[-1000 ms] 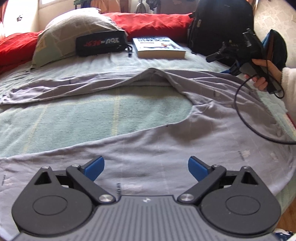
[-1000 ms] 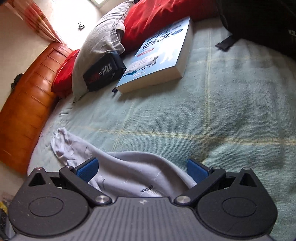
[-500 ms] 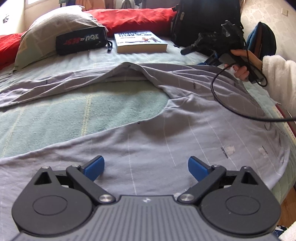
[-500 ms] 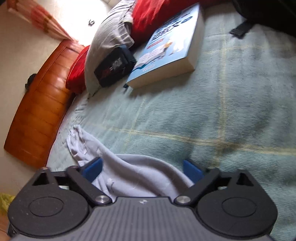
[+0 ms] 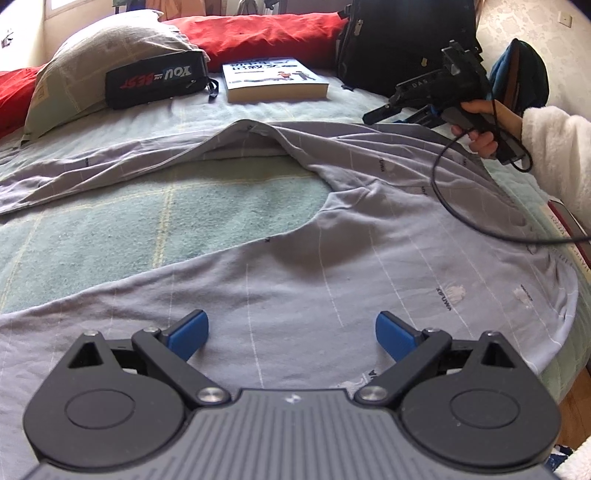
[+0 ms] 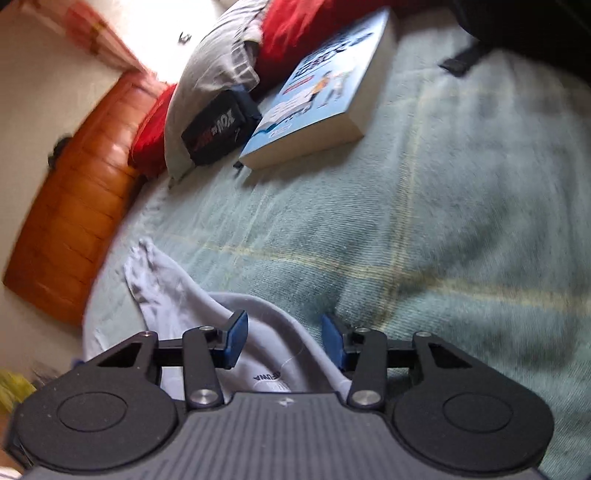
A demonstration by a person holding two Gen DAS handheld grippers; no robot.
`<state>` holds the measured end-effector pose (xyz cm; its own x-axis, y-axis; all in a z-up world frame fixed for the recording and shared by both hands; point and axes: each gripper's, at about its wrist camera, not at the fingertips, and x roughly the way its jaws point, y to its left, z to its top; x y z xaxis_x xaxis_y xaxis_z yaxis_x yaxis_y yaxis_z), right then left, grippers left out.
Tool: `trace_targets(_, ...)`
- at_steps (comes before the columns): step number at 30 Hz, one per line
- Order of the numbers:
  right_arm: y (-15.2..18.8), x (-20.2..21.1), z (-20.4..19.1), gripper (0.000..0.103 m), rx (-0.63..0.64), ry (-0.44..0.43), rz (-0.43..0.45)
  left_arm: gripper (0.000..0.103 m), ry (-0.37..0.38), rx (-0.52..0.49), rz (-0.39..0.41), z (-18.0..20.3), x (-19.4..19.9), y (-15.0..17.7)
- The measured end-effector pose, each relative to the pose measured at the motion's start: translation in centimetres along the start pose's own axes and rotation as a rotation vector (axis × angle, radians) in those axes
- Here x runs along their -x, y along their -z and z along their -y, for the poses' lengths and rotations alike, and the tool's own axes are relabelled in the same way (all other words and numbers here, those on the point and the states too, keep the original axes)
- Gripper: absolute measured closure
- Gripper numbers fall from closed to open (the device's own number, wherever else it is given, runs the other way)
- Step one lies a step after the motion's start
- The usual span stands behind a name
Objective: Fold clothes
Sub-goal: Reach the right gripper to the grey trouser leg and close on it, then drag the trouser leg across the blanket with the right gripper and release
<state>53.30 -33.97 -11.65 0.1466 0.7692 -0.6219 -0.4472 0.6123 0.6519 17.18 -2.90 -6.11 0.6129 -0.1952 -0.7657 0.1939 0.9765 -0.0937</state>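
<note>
Lying spread crosswise on bed, grey garment (image 5: 332, 266), right tongs (image 6: 282, 341) closing around its edge.

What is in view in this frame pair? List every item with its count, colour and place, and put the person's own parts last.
Grey long-sleeved cotton garment: one, pale grey, spread across the bed, one fold between the right gripper's fingers.
Green checked blanket: one, pale green, covering the bed.
Thick paperback book: one, blue and white cover, near the pillows.
Black zip pouch: one, black with red and white lettering, leaning on the grey pillow.
Grey pillow: one, at the head.
Red cushions: red, behind the pillow; count unclear.
Black backpack: one, beside the book.
Wooden bed board: one, orange-brown.
Left gripper: open.
Right gripper: jaws have just been closing around the fold.
Hand: one, white fleecy sleeve.
</note>
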Motion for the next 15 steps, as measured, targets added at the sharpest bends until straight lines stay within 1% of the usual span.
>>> trace_targets(1,0.1,0.1,-0.1,0.062,0.01,0.012,-0.002,0.006,-0.001,0.0,0.0,0.0,0.0,0.1)
trace_targets(2,0.2,0.1,0.2,0.081,0.006,0.03,0.002,0.006,-0.001,0.0,-0.001,0.0,-0.1,0.1)
trace_targets(3,0.3,0.1,0.6,0.094,0.001,0.049,0.007,0.006,-0.002,0.0,-0.002,0.0,-0.1,0.1)
trace_targets(4,0.5,0.2,1.0,0.1,-0.004,0.069,0.012,0.006,-0.003,0.001,-0.003,0.0,-0.2,0.1)
trace_targets(6,0.9,0.3,2.0,0.1,-0.057,0.025,0.04,0.006,-0.007,-0.006,-0.005,0.2,-0.2,0.1)
trace_targets(7,1.2,0.3,2.1,0.1,-0.062,0.02,0.054,0.006,-0.008,-0.008,-0.005,0.2,-0.2,0.1)
trace_targets(9,1.7,0.4,1.2,0.1,-0.032,0.052,0.071,0.006,-0.007,-0.009,-0.006,0.2,-0.2,0.1)
trace_targets(12,2.1,0.2,-1.0,0.098,0.07,0.125,0.068,0.006,-0.006,-0.008,-0.006,0.2,-0.2,0.2)
trace_targets(15,2.4,-0.1,-3.1,0.099,0.185,0.221,0.067,0.006,-0.009,-0.01,-0.005,0.3,-0.1,0.2)
